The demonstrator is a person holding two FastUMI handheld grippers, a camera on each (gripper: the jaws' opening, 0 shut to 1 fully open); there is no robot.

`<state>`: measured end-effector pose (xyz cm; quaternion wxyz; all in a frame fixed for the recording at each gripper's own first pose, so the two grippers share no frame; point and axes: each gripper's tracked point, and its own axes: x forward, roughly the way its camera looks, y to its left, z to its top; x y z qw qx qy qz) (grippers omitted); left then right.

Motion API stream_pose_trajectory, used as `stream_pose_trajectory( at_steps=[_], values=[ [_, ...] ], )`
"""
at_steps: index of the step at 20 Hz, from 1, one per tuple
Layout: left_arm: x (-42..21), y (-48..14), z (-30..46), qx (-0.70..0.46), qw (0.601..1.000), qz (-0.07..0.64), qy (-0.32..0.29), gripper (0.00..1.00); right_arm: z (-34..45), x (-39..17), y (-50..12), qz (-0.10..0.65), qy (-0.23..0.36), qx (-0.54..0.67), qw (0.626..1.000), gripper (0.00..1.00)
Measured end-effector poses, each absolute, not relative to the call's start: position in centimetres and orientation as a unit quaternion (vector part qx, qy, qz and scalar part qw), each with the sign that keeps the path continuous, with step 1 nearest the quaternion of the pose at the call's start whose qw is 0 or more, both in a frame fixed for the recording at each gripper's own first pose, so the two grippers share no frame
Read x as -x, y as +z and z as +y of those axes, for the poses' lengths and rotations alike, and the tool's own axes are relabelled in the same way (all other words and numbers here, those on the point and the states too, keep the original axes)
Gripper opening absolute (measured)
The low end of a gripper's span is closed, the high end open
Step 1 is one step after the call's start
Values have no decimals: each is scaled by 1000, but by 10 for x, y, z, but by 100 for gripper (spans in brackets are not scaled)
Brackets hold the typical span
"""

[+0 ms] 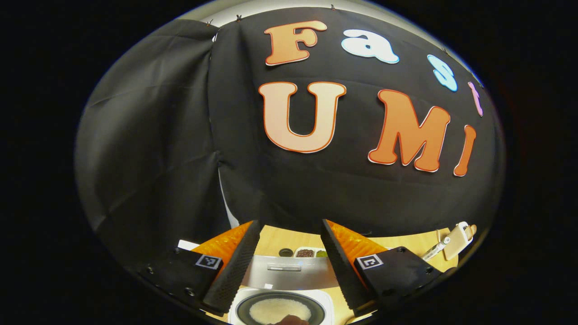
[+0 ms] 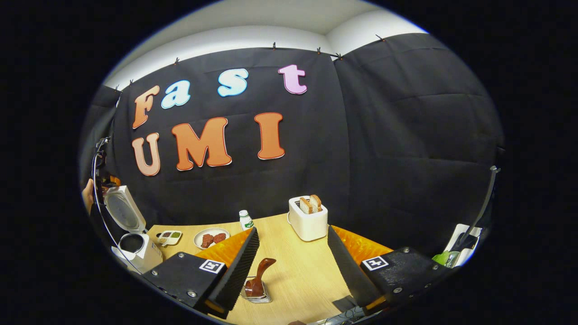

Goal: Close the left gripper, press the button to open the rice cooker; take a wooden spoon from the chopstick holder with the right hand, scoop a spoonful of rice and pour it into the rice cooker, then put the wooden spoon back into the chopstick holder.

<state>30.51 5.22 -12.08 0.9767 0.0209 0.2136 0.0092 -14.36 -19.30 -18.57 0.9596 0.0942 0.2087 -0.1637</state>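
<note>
Rice cooker (image 1: pixel 280 302) sits right under my left tool (image 1: pixel 289 253), lid (image 1: pixel 289 271) up, rice in the pot; tool's 2 fingers spread wide, gripping nothing. Right tool (image 2: pixel 293 257) also wide open & empty, over the worktop (image 2: pixel 298 271). Wooden spoon (image 2: pixel 258 280) stands in the chopstick holder (image 2: pixel 256 295) btwn its fingers. Toaster (image 2: pixel 308 217) w/ bread behind; cooker seen far left there.

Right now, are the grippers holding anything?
No. The left gripper is open above the rice cooker; the right gripper is open, with the wooden spoon in its holder, untouched.
</note>
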Motion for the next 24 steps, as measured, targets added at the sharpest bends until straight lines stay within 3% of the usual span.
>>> stream_pose_trajectory(
  at_steps=[10,16,24],
  values=[
    [-205,-143,55,-50,974,221,15,94,-149,97,-214,225,-82,-132,962,95],
    [-131,-196,60,-45,966,253,34,94,-115,59,-227,226,-32,-160,960,95],
    [-92,-262,65,-11,945,323,42,94,-70,30,-246,243,35,-178,953,95]
  ],
)
